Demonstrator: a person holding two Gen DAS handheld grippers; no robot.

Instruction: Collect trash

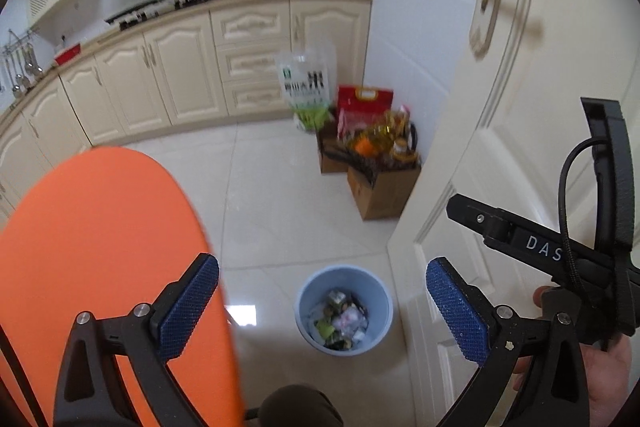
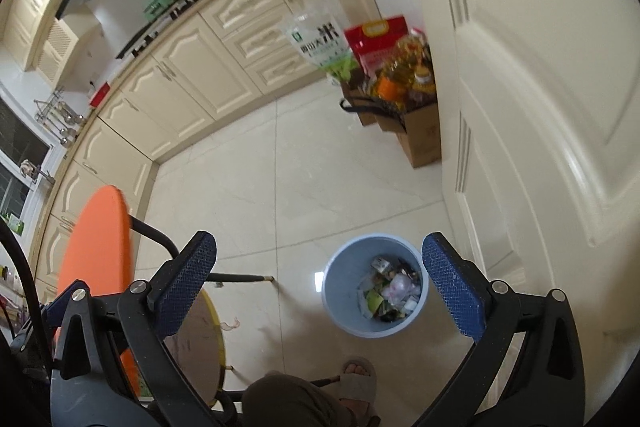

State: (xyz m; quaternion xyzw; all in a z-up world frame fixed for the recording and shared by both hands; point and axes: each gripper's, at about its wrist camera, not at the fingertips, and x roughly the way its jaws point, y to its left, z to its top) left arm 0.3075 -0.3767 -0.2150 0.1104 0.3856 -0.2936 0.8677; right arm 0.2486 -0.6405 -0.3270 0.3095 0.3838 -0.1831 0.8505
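Blue bin (image 1: 343, 310) sits on the floor by the door w/ trash (image 1: 340, 319) already inside. Left gripper (image 1: 322, 311) and right gripper (image 2: 320, 287) both hang above it, jaws wide apart, nothing held. Looks like btwn drops; next move prob needs another scrap found, none visible on the orange table (image 1: 100, 247).

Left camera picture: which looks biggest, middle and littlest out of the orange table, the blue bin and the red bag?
1. orange table, though it's nearest the camera
2. blue bin
3. red bag, though it's farthest away

Trash (image 1: 342, 319) in bin (image 1: 310, 287) beside door (image 1: 500, 147)
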